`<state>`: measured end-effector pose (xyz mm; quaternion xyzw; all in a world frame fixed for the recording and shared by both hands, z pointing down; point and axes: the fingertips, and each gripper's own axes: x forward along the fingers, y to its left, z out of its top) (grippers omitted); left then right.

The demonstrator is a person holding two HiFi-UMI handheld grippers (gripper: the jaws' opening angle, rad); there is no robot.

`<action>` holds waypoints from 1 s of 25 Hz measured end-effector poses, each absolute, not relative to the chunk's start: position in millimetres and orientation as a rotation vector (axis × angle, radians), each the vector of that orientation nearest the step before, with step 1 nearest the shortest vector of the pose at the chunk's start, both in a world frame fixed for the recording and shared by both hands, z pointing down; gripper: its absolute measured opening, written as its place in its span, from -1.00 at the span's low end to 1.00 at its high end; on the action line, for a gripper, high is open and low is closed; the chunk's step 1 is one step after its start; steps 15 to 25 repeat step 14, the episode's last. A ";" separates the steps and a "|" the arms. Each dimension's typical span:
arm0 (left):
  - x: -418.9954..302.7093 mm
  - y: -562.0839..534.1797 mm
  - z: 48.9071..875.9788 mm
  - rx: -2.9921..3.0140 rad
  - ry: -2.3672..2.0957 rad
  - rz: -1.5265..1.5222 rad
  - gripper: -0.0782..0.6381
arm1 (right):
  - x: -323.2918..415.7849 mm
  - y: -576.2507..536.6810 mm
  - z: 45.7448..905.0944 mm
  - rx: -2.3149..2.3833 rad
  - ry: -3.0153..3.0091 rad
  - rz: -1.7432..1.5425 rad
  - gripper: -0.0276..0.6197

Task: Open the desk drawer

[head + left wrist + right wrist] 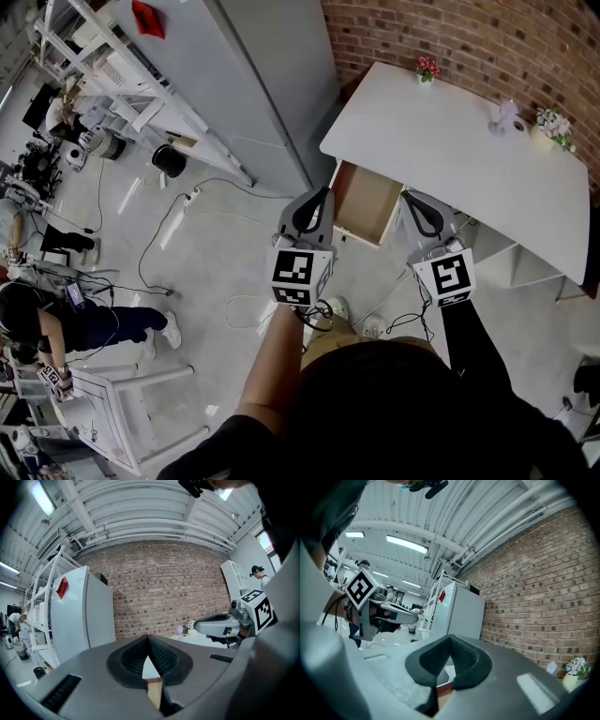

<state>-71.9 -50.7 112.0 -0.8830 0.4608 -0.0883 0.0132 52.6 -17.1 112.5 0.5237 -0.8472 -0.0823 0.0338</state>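
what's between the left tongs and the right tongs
In the head view, the pulled-out wooden drawer of the white desk lies between the left tongs and the right tongs, both shut and empty.

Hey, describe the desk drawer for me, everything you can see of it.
The drawer stands pulled out from under the front edge of the white desk. It is a shallow open box, brown inside with paler wooden walls, and it looks empty. It sits level between the left tool and the right tool. Whether either one touches it cannot be told.
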 end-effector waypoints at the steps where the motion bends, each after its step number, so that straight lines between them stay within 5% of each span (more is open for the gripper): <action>1: -70.9 -50.5 111.7 -2.750 1.436 -0.276 -0.76 | 53.2 -17.1 111.6 1.610 -2.607 -0.252 -0.91; 25: -67.4 -49.3 107.6 -2.727 1.418 -0.322 -0.76 | 54.1 -14.3 113.2 1.604 -2.629 -0.230 -0.91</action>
